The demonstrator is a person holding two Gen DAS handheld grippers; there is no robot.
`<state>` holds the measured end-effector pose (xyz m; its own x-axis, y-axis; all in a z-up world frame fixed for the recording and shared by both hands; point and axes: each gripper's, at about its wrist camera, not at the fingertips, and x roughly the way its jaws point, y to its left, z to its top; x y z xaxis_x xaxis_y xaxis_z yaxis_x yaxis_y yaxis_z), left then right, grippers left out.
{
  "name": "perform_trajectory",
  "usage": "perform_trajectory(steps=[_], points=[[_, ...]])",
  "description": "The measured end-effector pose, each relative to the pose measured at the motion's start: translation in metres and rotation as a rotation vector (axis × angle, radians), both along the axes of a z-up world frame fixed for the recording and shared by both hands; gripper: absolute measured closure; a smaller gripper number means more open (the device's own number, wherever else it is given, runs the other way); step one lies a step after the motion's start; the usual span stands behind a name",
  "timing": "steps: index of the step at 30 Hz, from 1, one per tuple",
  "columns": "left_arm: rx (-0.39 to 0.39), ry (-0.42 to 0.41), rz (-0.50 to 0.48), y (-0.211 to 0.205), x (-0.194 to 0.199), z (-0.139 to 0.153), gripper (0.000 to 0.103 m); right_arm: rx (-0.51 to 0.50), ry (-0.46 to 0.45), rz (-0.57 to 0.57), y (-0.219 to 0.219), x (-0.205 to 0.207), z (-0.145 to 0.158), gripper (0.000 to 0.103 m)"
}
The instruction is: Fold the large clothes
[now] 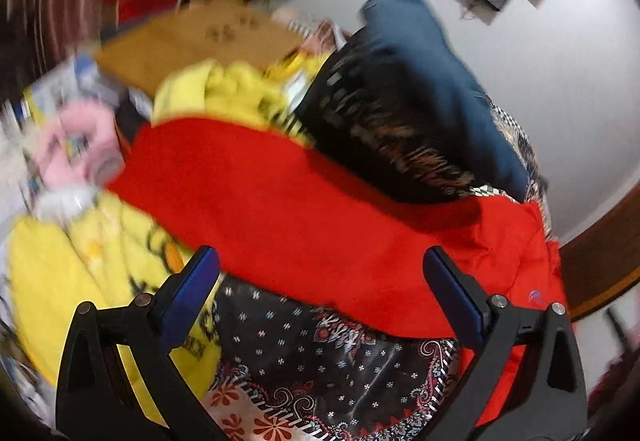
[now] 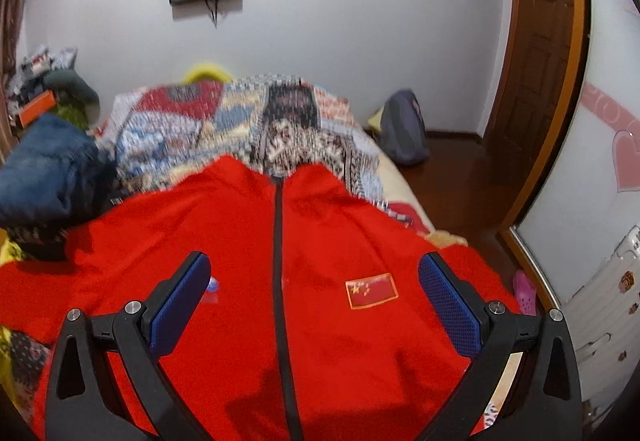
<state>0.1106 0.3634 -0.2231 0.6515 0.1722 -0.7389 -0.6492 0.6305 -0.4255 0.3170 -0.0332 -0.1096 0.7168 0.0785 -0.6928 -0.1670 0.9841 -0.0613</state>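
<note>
A large red zip-up jacket [image 2: 320, 241] lies spread face up on the bed, with a black zipper [image 2: 279, 241] down its middle and a flag patch [image 2: 372, 291] on the chest. My right gripper [image 2: 314, 273] is open and empty, hovering above the jacket's chest. In the left wrist view the jacket [image 1: 280, 209] crosses the frame, one sleeve reaching left. My left gripper [image 1: 320, 265] is open and empty, above the jacket's edge and a dark patterned sheet [image 1: 320, 361].
Yellow clothes [image 1: 80, 265], a pink item [image 1: 76, 149], a black patterned garment [image 1: 384, 137] and a blue denim piece [image 1: 440, 81] lie around the jacket. A patchwork quilt [image 2: 240, 121] covers the bed's far end. A wooden door [image 2: 532, 61] and backpack [image 2: 402, 133] stand right.
</note>
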Motion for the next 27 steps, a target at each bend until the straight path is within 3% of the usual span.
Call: perform_trajectory(steps=[3,5,9,11,15,18,20,24,27], points=[[-0.162,-0.013,0.035,0.023,-0.009,-0.029,0.011,-0.019,0.035,0.022,0.005,0.001,-0.009,0.0],[-0.217,-0.003,0.075,0.035,-0.014,-0.043,0.013,-0.023,0.045,0.038,0.008,0.003,-0.012,0.0],[-0.262,-0.018,0.103,0.051,-0.02,-0.062,0.02,-0.028,0.061,0.056,0.01,0.006,-0.013,0.0],[-0.261,-0.029,0.133,0.058,-0.022,-0.065,0.032,-0.029,0.069,0.06,0.013,0.009,-0.015,0.0],[-0.206,-0.016,0.156,0.065,-0.015,-0.067,0.043,-0.036,0.09,0.059,0.016,0.016,-0.02,0.0],[-0.1,0.071,0.164,0.069,-0.003,-0.066,0.065,-0.033,0.104,0.053,0.015,0.018,-0.022,0.0],[-0.023,0.139,0.173,0.069,0.005,-0.066,0.086,-0.026,0.106,0.051,0.015,0.018,-0.02,0.0],[0.096,0.184,0.165,0.06,0.013,-0.048,0.097,-0.025,0.093,0.045,0.012,0.016,-0.013,0.0],[0.204,0.145,0.141,0.043,0.015,-0.011,0.099,-0.024,0.077,0.045,0.008,0.015,-0.006,0.0]])
